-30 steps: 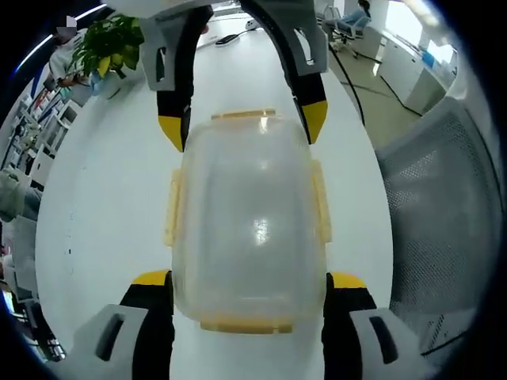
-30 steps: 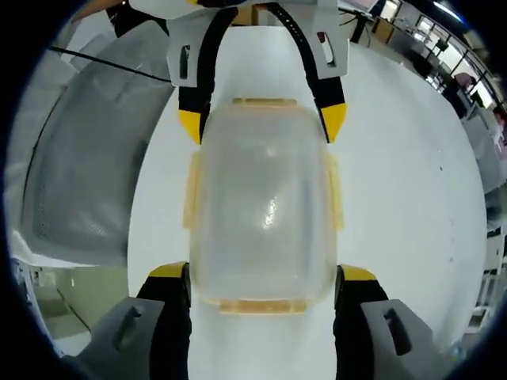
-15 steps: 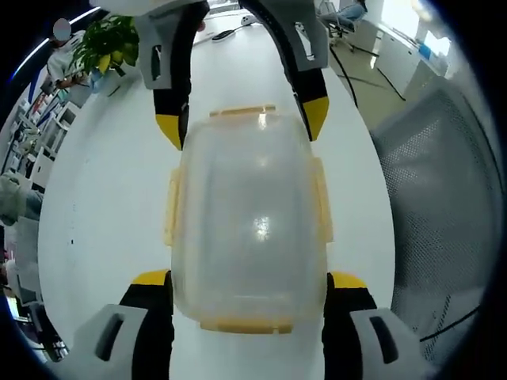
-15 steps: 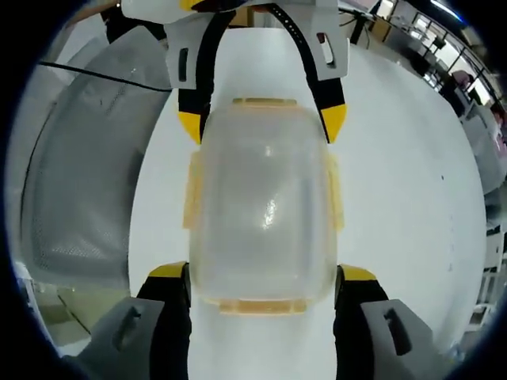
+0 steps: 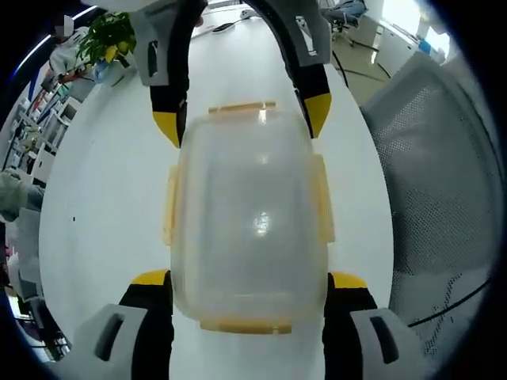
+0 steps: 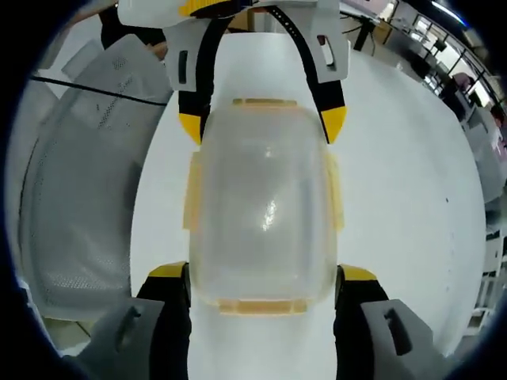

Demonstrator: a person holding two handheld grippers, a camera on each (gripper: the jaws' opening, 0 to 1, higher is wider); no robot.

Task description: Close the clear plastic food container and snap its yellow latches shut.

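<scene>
While the table (image 5: 103, 198) carries the container (image 5: 249, 222), its lid seems on; my left gripper (image 5: 247, 289) and right gripper (image 6: 261, 285) clasp its ends. Latches (image 5: 170, 206) look flat, snapping I cannot confirm.

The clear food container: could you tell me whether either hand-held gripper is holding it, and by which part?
Both are: the clear container sits between the left hand-held gripper and right hand-held gripper, each clamping one end across the sides.
</scene>
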